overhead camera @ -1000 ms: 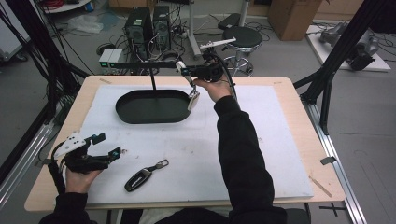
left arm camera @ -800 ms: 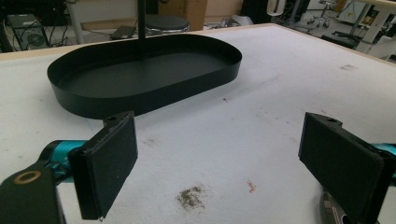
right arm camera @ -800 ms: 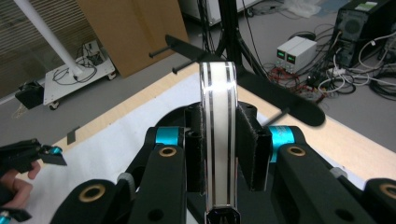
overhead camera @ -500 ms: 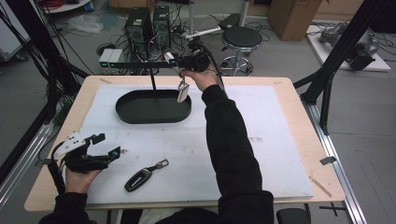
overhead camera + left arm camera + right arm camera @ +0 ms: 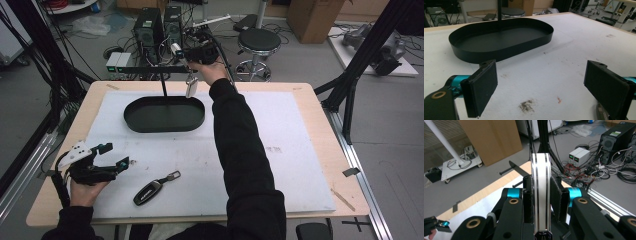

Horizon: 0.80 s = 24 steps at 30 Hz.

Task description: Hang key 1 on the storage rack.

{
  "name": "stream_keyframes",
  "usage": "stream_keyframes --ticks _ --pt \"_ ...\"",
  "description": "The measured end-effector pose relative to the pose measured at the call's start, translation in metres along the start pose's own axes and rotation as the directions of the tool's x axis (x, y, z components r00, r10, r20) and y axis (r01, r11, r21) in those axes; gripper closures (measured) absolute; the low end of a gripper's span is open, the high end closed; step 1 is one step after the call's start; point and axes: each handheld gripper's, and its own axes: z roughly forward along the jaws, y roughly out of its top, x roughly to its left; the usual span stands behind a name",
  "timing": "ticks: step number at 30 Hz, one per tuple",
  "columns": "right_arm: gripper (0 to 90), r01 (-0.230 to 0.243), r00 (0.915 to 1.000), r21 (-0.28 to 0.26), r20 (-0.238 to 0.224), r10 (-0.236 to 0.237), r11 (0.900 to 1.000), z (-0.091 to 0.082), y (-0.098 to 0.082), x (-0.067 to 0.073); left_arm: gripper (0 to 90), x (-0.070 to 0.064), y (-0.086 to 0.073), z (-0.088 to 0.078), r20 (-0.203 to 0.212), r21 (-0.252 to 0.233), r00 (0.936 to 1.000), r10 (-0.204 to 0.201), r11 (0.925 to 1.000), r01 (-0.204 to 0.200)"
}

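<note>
White key fob (image 5: 540, 195) clamped edgewise in right gripper (image 5: 189, 59) jaws, held above black tray (image 5: 150, 122); left gripper (image 5: 112, 156) jaws parted, empty, rested on worktop (image 5: 300, 130).

White key fob (image 5: 540, 195) w/ thin black stripes down its edge, betw. black pads. Grippers black w/ teal joints. Tray (image 5: 164, 114) black, black post. Table mat (image 5: 280, 150) white w/ small brown & red stains; table edge (image 5: 320, 95) light wood. 2nd key fob (image 5: 148, 191) black, silver ring. Sleeves black.
</note>
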Motion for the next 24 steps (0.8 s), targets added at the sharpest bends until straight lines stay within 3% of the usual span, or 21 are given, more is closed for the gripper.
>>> stream_keyframes --ticks 7,11,24 --pt "74.8 0.016 0.9982 0.009 0.059 -0.016 1.000 0.008 0.014 -0.001 12.1 0.000 0.000 0.000 0.002 -0.001 1.0000 -0.002 1.0000 0.002" --pt "74.7 0.010 0.9977 0.011 0.067 -0.010 1.000 0.011 0.017 -0.003 12.1 0.001 0.000 0.000 0.003 0.000 1.0000 -0.002 1.0000 0.002" --pt "74.7 -0.018 0.9949 0.008 0.099 0.017 1.000 0.028 0.010 -0.022 12.1 0.001 0.000 0.001 0.005 0.004 1.0000 0.000 1.0000 0.000"
